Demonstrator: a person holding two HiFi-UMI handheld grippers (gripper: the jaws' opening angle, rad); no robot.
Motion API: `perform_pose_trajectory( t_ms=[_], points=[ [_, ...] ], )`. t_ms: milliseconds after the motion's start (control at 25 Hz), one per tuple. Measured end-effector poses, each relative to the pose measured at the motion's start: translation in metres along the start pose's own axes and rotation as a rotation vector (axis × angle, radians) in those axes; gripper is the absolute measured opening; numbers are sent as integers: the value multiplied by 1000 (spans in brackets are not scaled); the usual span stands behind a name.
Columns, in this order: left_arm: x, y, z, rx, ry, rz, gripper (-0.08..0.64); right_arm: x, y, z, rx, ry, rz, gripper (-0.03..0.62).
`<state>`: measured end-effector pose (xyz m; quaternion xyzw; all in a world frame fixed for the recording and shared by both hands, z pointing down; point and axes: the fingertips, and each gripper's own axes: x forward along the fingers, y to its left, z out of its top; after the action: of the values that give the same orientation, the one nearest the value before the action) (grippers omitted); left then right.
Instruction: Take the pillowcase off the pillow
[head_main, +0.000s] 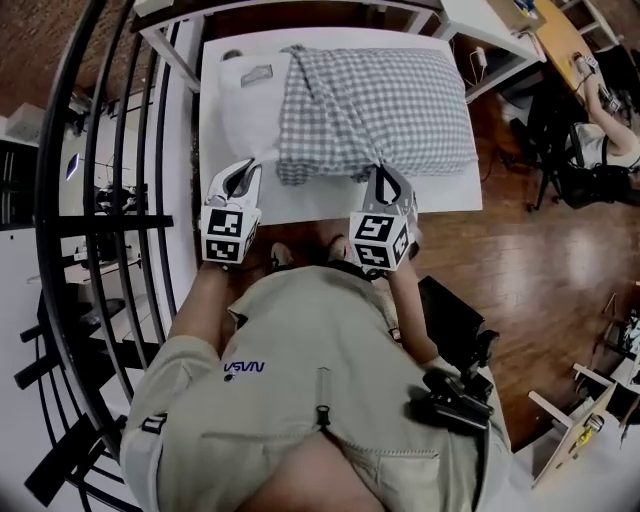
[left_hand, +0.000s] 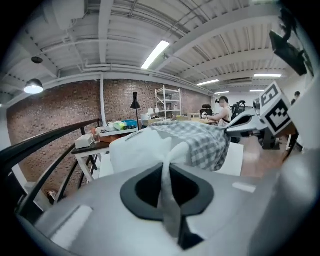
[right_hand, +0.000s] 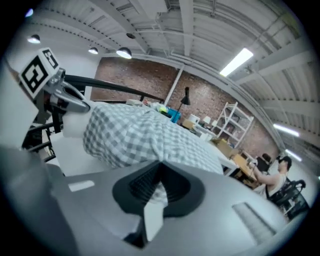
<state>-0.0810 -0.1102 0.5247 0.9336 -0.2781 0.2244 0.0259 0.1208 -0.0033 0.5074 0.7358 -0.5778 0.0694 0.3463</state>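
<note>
Grey-checked pillowcase (head_main: 375, 105) covers most of the white pillow (head_main: 248, 108).

Person wears beige shirt (head_main: 300, 330); left hand-held gripper (head_main: 246, 166) grey.

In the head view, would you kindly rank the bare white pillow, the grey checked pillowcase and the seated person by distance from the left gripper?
1. bare white pillow: its corner is pinched in the fingers of the left gripper.
2. grey checked pillowcase: just right, on the pillow.
3. seated person: far upper right.
</note>
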Motion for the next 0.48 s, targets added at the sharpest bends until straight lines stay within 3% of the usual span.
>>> perform_pose_trajectory(
  t_ms=[120, 240, 480],
  points=[
    [-8, 18, 7, -51, -31, 1, 23, 1, -37, -17, -19, 41, -88, 11],
    [-13, 25, -2, -81, -18, 4, 22, 9, -59, -42, -16, 100, -122, 11],
    [2, 1, -71, -149, 110, -7, 23, 41, -34, -96, 17, 236, -17, 11]
  ],
)
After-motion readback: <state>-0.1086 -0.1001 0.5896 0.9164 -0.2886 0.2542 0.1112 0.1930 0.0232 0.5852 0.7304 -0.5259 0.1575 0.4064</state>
